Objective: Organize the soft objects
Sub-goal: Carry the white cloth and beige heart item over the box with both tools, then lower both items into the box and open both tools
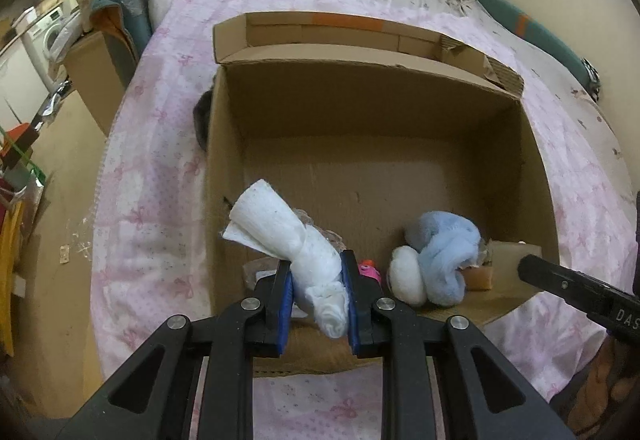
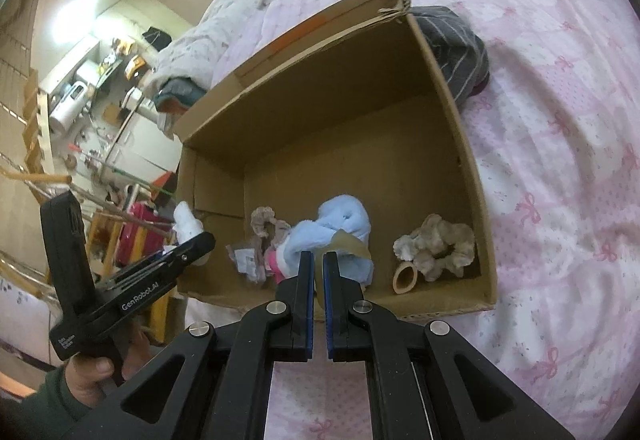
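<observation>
Two claws are seen over a bed [image 1: 160,143] covered with a pink bow-patterned quilt. On the quilt an open cardboard box [image 1: 360,111] is set, and a grey striped garment [image 2: 456,51] lies against its outer wall. Inside the box, a light blue plush bundle [image 1: 444,260] is seen beside a white ball [image 1: 406,274], with a frilly beige scrunchie [image 2: 436,244] in the corner, a small tan ring [image 2: 405,278] touching it, and a pink item [image 1: 368,268] partly hidden. A rolled white cloth [image 1: 296,244] is clamped between the blue pads of the left claw [image 1: 318,304], held over the box's near wall. The right claw [image 2: 318,304] is nearly closed, a narrow gap left between its fingers, and nothing is gripped.
</observation>
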